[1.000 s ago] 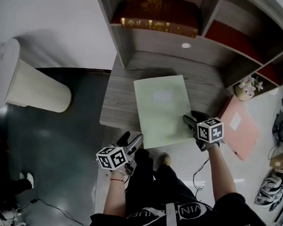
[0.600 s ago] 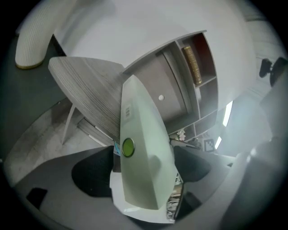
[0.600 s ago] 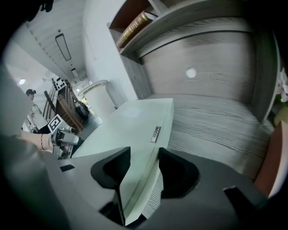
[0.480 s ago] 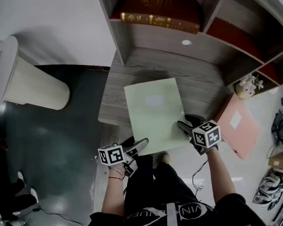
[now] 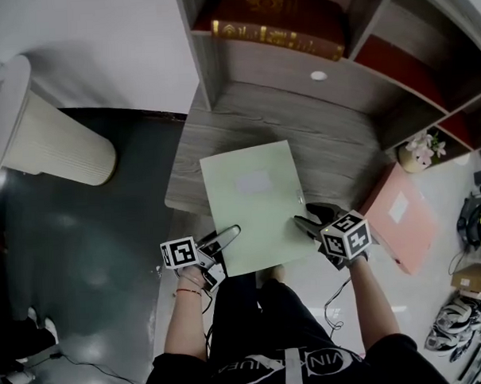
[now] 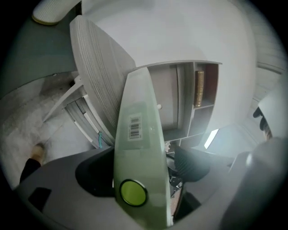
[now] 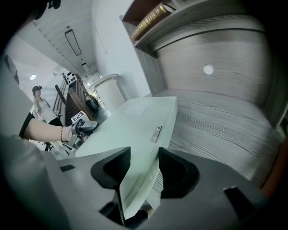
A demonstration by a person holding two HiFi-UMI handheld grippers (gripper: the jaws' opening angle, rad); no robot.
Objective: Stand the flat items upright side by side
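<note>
Your right gripper [image 5: 305, 222] clamps the green folder [image 5: 253, 202], likely stiff and light. Your left gripper [image 5: 225, 237] has just opened its jaws, which straddle its spine: grip there

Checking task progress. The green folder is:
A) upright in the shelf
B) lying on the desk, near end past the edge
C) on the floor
B: the folder lies face-up on the desk, its near end overhanging the edge.
</note>
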